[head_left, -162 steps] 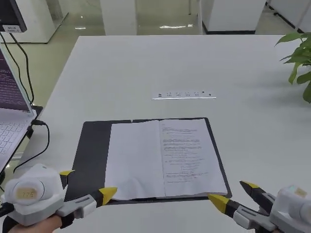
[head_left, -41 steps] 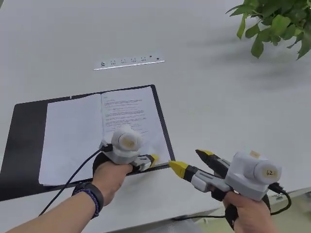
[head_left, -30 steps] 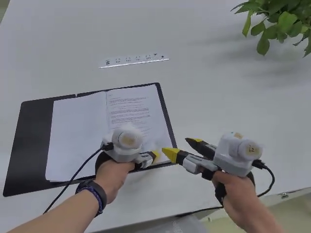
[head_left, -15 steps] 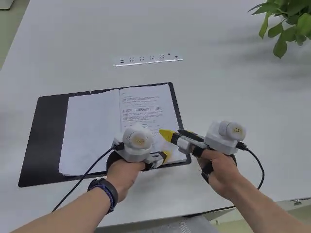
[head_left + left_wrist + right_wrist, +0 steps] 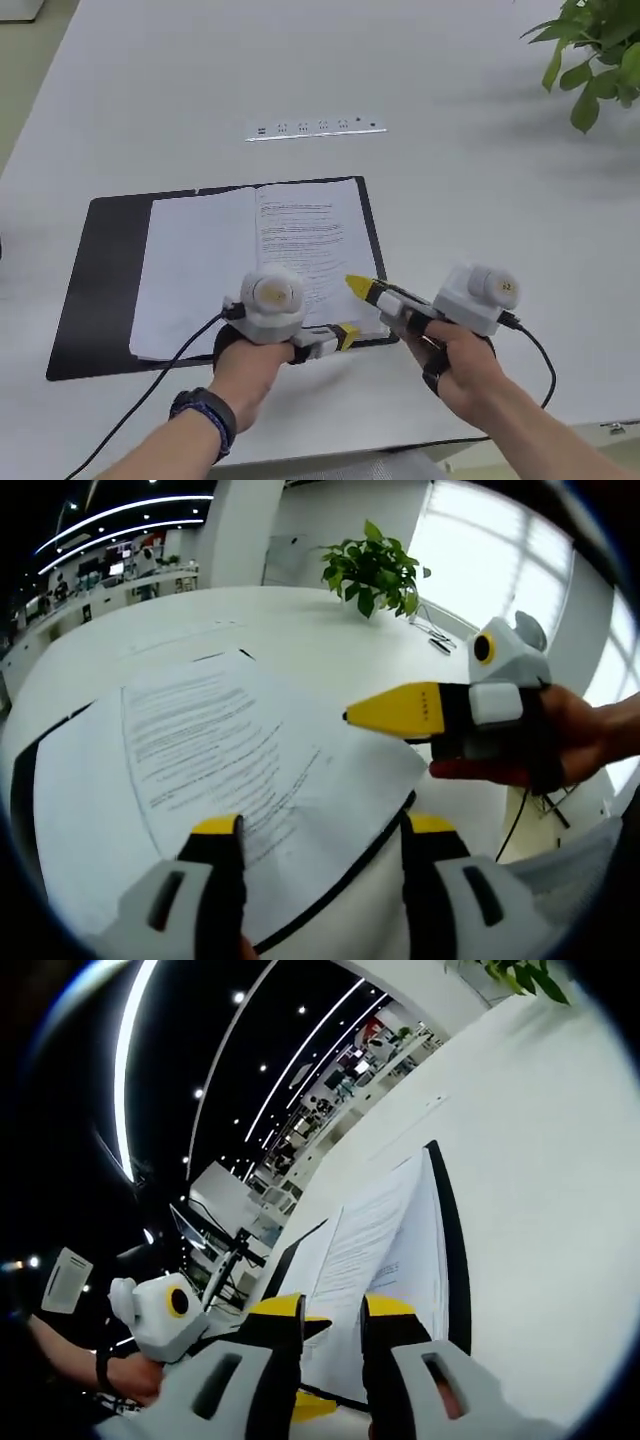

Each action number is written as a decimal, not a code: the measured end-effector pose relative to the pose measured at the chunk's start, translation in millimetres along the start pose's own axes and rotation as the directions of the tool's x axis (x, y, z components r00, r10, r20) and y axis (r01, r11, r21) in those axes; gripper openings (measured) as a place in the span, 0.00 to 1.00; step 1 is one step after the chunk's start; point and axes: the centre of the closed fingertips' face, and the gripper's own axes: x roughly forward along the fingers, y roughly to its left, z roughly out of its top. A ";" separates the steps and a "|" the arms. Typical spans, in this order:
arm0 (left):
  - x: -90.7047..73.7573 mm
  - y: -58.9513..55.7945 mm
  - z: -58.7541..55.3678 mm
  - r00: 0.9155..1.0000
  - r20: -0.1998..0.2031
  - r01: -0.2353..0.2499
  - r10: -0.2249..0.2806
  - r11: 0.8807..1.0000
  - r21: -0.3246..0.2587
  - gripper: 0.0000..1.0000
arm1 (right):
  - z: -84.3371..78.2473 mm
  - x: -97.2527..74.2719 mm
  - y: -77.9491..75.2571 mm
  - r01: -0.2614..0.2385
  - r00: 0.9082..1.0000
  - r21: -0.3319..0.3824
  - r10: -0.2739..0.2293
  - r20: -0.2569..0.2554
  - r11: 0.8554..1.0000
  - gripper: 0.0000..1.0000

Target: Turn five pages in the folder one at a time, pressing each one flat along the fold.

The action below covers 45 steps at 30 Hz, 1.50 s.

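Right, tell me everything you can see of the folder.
The folder lies open and flat on the white table, its black cover showing as a wide margin at left and a thin border elsewhere. Inside, a blank white left page faces a right page of printed text. The left gripper has its open fingers either side of the lower right corner; the right gripper points over that page, contact unclear.

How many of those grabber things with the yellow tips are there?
2. The left gripper is at the folder's bottom right corner; the right gripper is just beside it, its tip over the printed page.
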 end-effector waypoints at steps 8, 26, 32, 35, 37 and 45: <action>-24.7 1.1 2.6 1.000 0.009 -0.002 0.002 0.998 0.057 0.67 | 2.2 -1.7 0.2 0.017 1.000 0.012 -0.018 0.023 1.000 0.02; -76.2 27.1 6.4 0.996 0.061 -0.064 0.061 0.997 0.051 0.68 | 9.0 3.7 14.2 0.016 0.998 0.039 -0.018 0.053 0.999 0.00; -89.4 30.1 5.0 0.995 0.068 -0.078 0.075 0.995 0.054 0.68 | 11.5 7.2 24.4 0.004 0.998 0.029 -0.006 0.060 1.000 0.00; -96.4 36.9 3.7 0.993 0.076 -0.091 0.087 0.995 0.044 0.68 | 10.7 10.7 28.7 -0.003 0.998 0.018 0.002 0.055 1.000 0.00; -99.7 38.5 4.0 0.993 0.079 -0.096 0.093 0.995 0.039 0.68 | 10.1 14.1 30.6 -0.010 0.999 0.014 0.009 0.049 1.000 0.00; -114.4 45.5 3.2 0.989 0.093 -0.116 0.113 0.993 0.027 0.68 | 8.7 26.7 47.5 -0.039 0.998 0.000 0.039 0.039 0.999 0.00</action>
